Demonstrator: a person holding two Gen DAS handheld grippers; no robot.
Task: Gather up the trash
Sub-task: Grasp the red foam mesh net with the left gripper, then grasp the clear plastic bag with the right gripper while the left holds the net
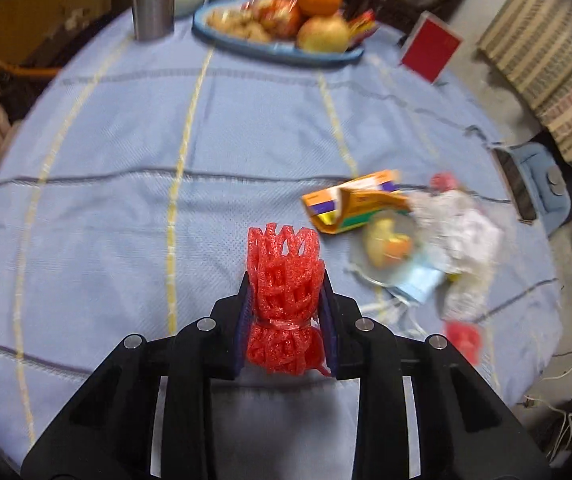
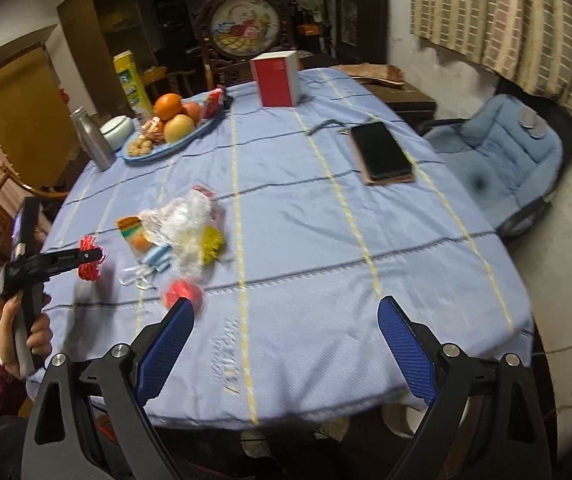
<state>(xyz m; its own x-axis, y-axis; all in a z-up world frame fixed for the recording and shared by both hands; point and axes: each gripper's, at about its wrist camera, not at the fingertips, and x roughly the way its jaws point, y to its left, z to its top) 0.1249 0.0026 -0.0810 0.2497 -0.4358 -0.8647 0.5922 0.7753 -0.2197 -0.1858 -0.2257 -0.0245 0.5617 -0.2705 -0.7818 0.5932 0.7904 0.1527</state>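
- Your left gripper [image 1: 286, 296] is pinching the bundled red foam fruit net [image 1: 284, 300] between its pads, above the pale blue striped tablecloth [image 1: 126, 208].
- Just right lies the trash pile: crushed orange carton [image 1: 349, 206], crumpled clear plastic [image 1: 461, 232].
- Your right gripper [image 2: 286, 344] stands spread wide, nothing between its pads.

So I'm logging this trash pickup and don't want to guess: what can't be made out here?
- Trash pile, left wrist view: motion blur, items indistinct.
- Orange carton: print unreadable, blurred.
- Red foam net: sides hidden by the left gripper.
- Trash bin: in neither view.
- Table near edge, right wrist view: hidden by the right gripper.
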